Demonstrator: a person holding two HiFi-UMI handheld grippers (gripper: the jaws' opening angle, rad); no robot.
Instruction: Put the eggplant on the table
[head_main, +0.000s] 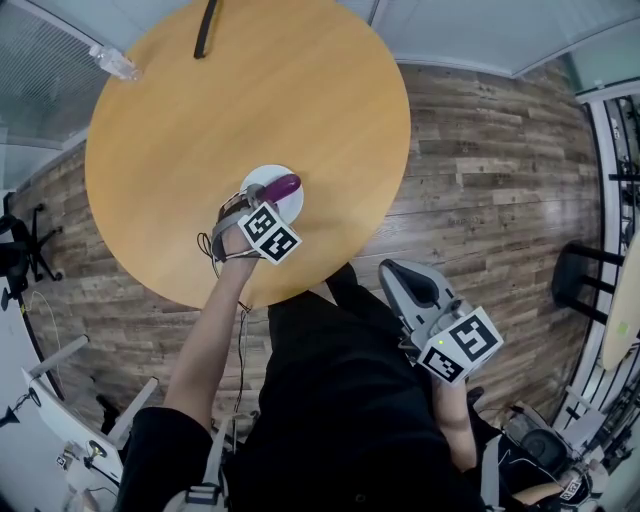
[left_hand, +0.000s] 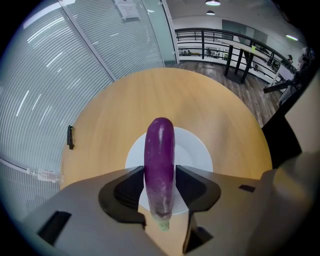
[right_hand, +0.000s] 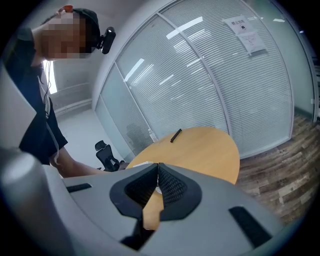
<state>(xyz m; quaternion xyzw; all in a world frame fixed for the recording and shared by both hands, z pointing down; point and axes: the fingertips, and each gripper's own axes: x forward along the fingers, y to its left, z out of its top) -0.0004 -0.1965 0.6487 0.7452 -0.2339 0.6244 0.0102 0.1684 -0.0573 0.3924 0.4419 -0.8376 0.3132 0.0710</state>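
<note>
Purple eggplant (left_hand: 159, 145) lengthwise between the pads of the left gripper (left_hand: 160, 170), both pads pressed to its flanks, jaws set wide around it, pale green stem end poking back toward the camera. Rounded far end out over a white plate (left_hand: 200, 150); touching the plate or just clear of it, impossible to tell. Plate near the person's edge of a round wooden table (head_main: 300, 90). Toward the far edge, well apart from the plate, a slim black object (head_main: 205, 28) and a clear plastic bottle (head_main: 115, 63) lying at the rim. Off the table, beside the person's lap, the right gripper (right_hand: 158, 166), clenched tip to tip, nothing between its pads. Beyond, wood-plank floor (head_main: 480, 150), glass wall with blinds (right_hand: 210, 75), black office chair (right_hand: 106, 155).
</note>
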